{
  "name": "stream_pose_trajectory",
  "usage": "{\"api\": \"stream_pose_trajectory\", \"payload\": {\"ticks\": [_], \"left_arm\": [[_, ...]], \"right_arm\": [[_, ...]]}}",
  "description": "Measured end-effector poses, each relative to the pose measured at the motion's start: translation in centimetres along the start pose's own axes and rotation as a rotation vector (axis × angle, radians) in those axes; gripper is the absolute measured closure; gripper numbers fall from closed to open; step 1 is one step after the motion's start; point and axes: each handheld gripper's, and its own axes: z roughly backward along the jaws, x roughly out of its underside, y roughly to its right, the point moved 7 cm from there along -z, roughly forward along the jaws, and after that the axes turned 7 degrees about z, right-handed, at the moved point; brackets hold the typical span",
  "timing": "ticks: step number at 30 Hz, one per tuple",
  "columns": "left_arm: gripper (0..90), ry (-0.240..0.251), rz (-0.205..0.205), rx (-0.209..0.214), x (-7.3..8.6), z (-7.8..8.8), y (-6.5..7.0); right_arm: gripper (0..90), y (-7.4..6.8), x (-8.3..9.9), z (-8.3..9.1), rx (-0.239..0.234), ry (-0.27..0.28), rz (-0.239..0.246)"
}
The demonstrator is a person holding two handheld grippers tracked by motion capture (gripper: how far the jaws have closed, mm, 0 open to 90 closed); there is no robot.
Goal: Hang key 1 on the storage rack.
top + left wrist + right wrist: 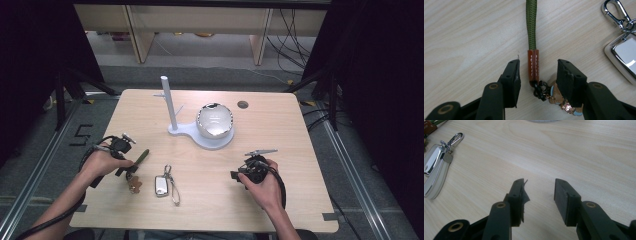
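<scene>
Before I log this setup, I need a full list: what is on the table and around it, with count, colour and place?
Table: one, light wood, centre of the high view.
Stand: one, white, upright post on a flat base, far middle of the table.
Bowl: one, shiny silver, on the stand's base right of the post.
Green strap keychain: one, olive woven strap with a brown leather end and small charms, near left, lying between the left gripper's jaws.
Key fob: one, silver-white with a metal clip, near middle.
Hole: one, dark, far right of the tabletop.
Left gripper: one, black, jaws apart around the strap's leather end, not pressing it.
Right gripper: one, black, jaws open over bare wood.
</scene>
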Motion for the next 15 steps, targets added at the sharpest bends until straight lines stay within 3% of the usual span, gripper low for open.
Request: {"api": "stream_pose_trajectory", "payload": {"ticks": [1, 2, 3, 4, 6, 11, 12, 15], "left_arm": [[54.9, -0.005, -0.016, -0.008, -0.13, -0.08, -0.2], [55.5, -0.016, -0.001, -0.01, -0.12, -0.17, -0.17], [56.3, -0.027, 0.0, -0.016, -0.1, -0.26, -0.23], [56.9, -0.045, -0.011, -0.018, -0.04, -0.3, -0.33], [58.3, -0.065, -0.022, -0.02, 0.04, -0.41, -0.4], [61.7, -0.077, -0.037, -0.029, 0.03, -0.56, -0.45], [62.1, -0.088, -0.043, -0.033, 0.05, -0.55, -0.55], [63.4, -0.097, -0.03, -0.038, 0.04, -0.7, -0.67]], "right_arm": [[60.7, 0.07, 0.0, 0.01, 0.011, 0.002, -0.003], [60.6, -0.42, 0.06, 0.04, -0.005, -0.001, -0.053], [60.6, 0.09, -0.03, -0.09, 0.007, 0.015, 0.0], [60.5, 0.2, -0.03, -0.11, 0.01, 0.018, 0.01], [60.4, 0.18, 0.11, -0.02, 0.011, -0.01, -0.002], [60.3, 0.12, -0.02, -0.04, 0.006, 0.017, -0.008], [60.3, 0.18, 0.08, -0.01, 0.008, -0.005, -0.006], [60.2, 0.23, 0.1, -0.03, 0.01, -0.007, 0.006]]}}
